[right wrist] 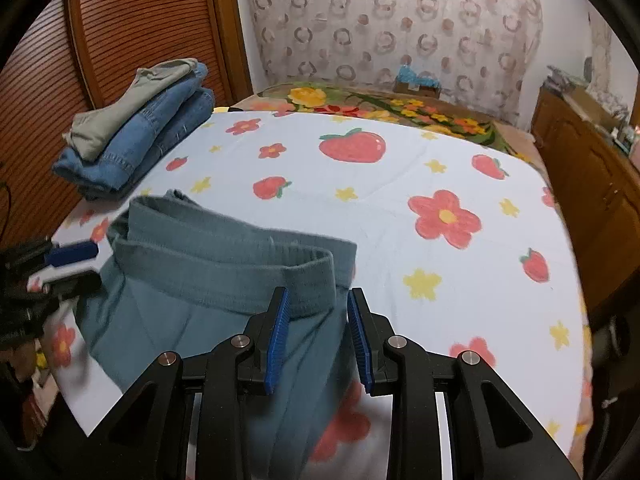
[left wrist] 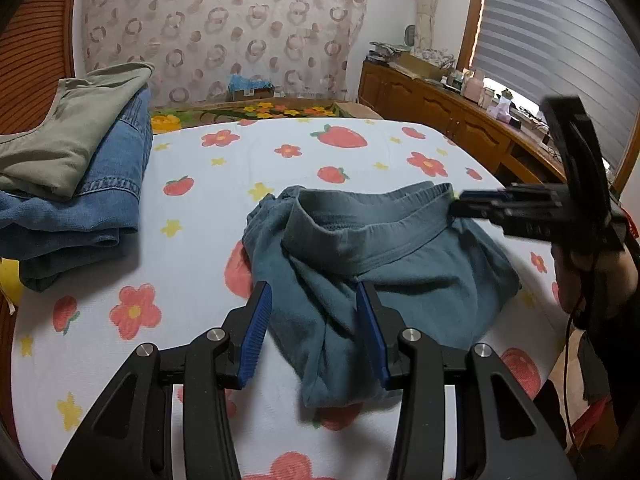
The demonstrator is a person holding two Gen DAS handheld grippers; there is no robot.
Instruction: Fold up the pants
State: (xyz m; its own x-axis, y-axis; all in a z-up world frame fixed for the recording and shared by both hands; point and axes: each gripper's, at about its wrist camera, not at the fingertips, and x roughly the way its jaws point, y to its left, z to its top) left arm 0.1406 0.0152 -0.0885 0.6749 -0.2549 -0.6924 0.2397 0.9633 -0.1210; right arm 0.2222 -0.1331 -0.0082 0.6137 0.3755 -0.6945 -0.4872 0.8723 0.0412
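Note:
Teal pants (left wrist: 380, 280) (right wrist: 200, 300) lie bunched on the bed's strawberry-and-flower sheet (left wrist: 200, 240) (right wrist: 400, 220), their elastic waistband (left wrist: 360, 232) standing up in a loop. My left gripper (left wrist: 316, 308) (right wrist: 68, 264) hovers open over the near left part of the heap, cloth showing between its blue pads. My right gripper (right wrist: 316, 304) (left wrist: 460, 204) is at the waistband's right end. Its fingers straddle the corner of the band with a gap, and I see no pad pressing on it.
Folded clothes (left wrist: 80, 180) (right wrist: 140, 132), an olive piece on top of blue jeans, are stacked at the bed's far left corner. A wooden dresser (left wrist: 460, 120) (right wrist: 580, 180) runs along the right side. A slatted wooden door (right wrist: 140, 20) stands behind the stack.

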